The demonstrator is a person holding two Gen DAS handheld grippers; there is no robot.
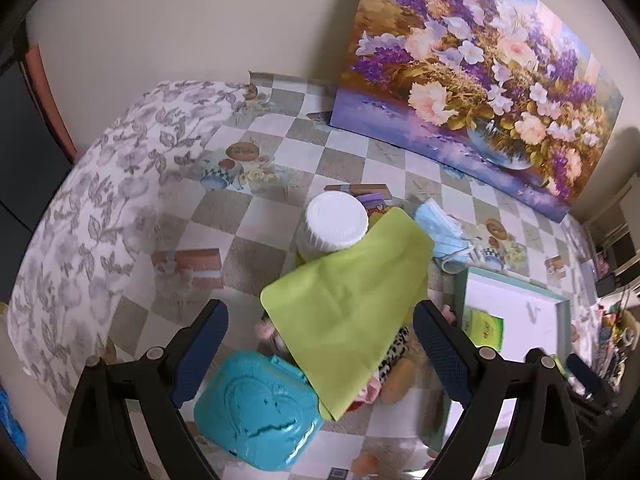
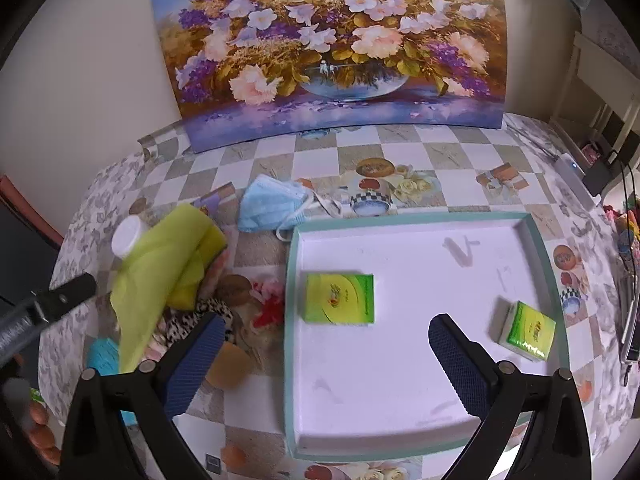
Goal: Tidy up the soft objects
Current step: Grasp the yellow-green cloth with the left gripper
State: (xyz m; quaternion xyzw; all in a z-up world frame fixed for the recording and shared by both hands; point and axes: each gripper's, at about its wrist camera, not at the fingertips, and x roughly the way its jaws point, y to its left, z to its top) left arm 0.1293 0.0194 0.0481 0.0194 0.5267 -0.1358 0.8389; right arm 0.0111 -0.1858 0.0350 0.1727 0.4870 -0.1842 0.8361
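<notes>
A lime green cloth (image 1: 348, 304) drapes over a pile of soft things: a leopard-print fabric (image 1: 394, 350), a tan sponge (image 1: 400, 380) and pink pieces. My left gripper (image 1: 320, 356) is open, its fingers either side of the cloth and above it. The cloth also shows in the right wrist view (image 2: 160, 272). A blue face mask (image 2: 272, 204) lies behind the pile. My right gripper (image 2: 324, 344) is open and empty above the white tray (image 2: 420, 400), which holds two green tissue packs (image 2: 340, 298) (image 2: 528, 330).
A white-capped jar (image 1: 334, 222) stands behind the cloth. A turquoise plastic case (image 1: 256, 412) lies at the front left. A flower painting (image 2: 332, 48) leans on the wall at the back. The checked tablecloth (image 1: 260, 208) covers the table.
</notes>
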